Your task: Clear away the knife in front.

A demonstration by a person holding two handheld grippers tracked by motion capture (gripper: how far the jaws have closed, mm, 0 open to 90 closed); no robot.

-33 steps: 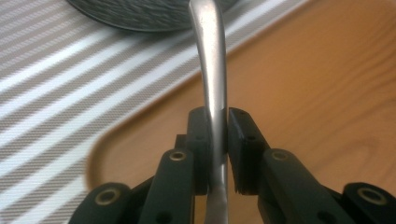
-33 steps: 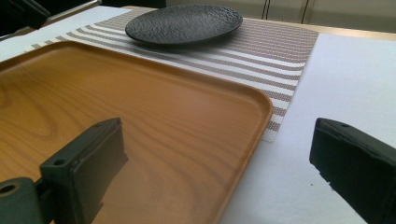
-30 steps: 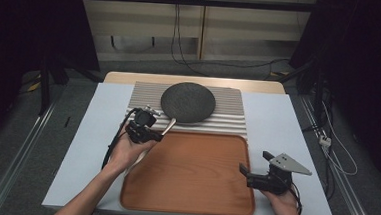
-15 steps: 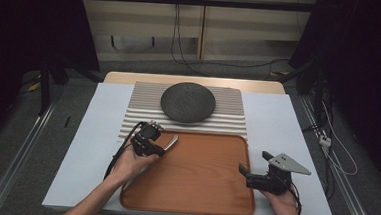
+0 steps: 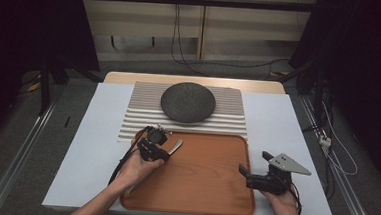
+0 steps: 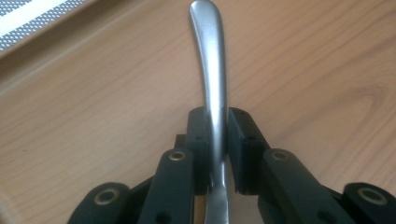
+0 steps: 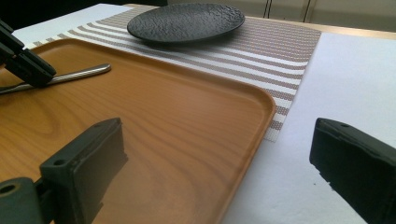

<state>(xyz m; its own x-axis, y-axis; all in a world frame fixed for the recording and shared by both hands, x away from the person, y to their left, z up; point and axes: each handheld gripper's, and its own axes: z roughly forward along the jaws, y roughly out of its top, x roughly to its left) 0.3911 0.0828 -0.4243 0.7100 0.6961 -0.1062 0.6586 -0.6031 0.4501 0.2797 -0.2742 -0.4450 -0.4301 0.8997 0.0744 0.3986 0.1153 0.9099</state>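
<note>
My left gripper point(image 5: 163, 150) is shut on the handle of a silver metal utensil point(image 5: 175, 147), low over the far left corner of a wooden tray point(image 5: 204, 183). In the left gripper view both pads clamp the utensil point(image 6: 208, 46), whose rounded handle end points away over the tray point(image 6: 303, 56); its other end is hidden behind the jaws. My right gripper point(image 5: 244, 175) stands open at the tray's right edge with nothing between its fingers. The right gripper view looks between its wide-apart jaws, with the gripper point(image 7: 217, 135) over the tray rim point(image 7: 261, 112), and shows the utensil point(image 7: 79, 73) held by the left gripper point(image 7: 25, 63).
A dark round plate point(image 5: 188, 102) lies on a striped placemat point(image 5: 143, 112) beyond the tray, and also shows as the plate point(image 7: 187, 21) on the mat point(image 7: 280, 51). The white tabletop point(image 5: 282, 128) lies bare on both sides. Cables run over the floor behind the table.
My left gripper has come nearer and lower with the utensil, from the placemat's front edge to the tray's far left corner. The right gripper has stayed still.
</note>
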